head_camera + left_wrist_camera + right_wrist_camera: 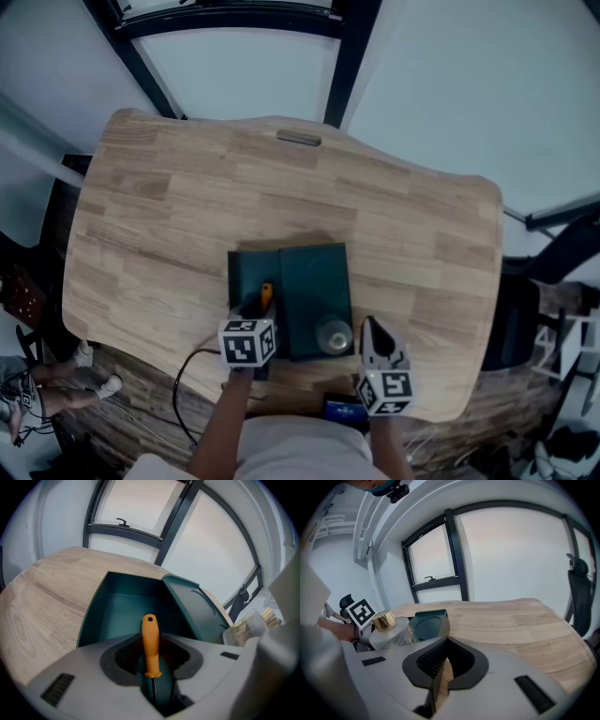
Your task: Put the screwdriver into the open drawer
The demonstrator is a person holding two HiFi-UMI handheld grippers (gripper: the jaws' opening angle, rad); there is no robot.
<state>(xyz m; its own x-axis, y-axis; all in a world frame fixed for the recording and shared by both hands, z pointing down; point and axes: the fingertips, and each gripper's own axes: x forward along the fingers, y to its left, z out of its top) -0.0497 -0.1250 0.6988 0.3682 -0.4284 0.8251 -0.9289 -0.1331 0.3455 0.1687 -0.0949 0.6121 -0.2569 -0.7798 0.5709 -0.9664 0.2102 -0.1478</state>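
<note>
Screwdriver (151,645) handle-end fwd, over drawer (111,613)

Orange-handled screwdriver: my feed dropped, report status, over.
Left gripper shut on orange-handled screwdriver, over dark green open drawer. Right gripper shut, empty. Frosted gold-capped bottle beside drawer, not in path.

The head view looks steeply down on the whole light wooden counter (187,206) from above its near edge. The left gripper view sits low and very close over the dark green open drawer (119,613), facing the far edge and the black-framed window (140,508). The right gripper view looks from the near edge, right of the drawer, across the counter to that window. All three views share the drawer.
</note>
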